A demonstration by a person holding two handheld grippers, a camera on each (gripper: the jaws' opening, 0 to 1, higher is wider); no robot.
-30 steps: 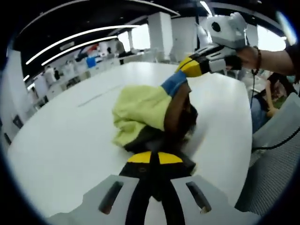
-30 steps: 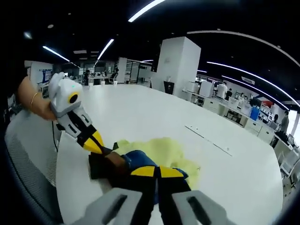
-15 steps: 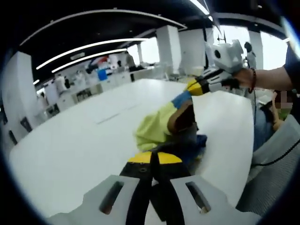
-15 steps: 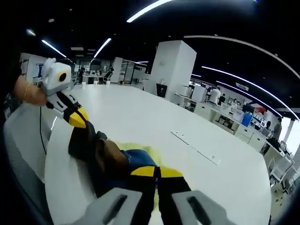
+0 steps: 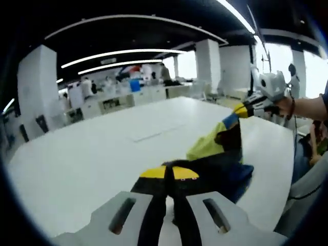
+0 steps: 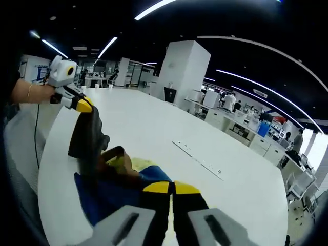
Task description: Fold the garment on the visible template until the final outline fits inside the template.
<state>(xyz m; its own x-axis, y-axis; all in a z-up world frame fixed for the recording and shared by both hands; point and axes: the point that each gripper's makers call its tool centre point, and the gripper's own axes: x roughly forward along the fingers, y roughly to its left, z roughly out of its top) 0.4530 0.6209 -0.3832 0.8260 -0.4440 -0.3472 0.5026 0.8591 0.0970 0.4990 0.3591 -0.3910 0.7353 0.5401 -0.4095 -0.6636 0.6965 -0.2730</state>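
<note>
both grippers pinch the garment (image 5: 220, 154) above open white table (image 5: 92, 154).

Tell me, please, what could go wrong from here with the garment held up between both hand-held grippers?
The garment hangs stretched between the left hand-held gripper and the right hand-held gripper, so a corner might slip free. Its yellow, dark and blue layers look bunched and could land creased on the white table.

The white table (image 5: 77, 154) lies bare and open toward its far edge and far corners, well clear of the garment (image 5: 218, 159). Near the person's edge, the lifted garment (image 6: 102, 169) stretches between both grippers and blocks passage there.
</note>
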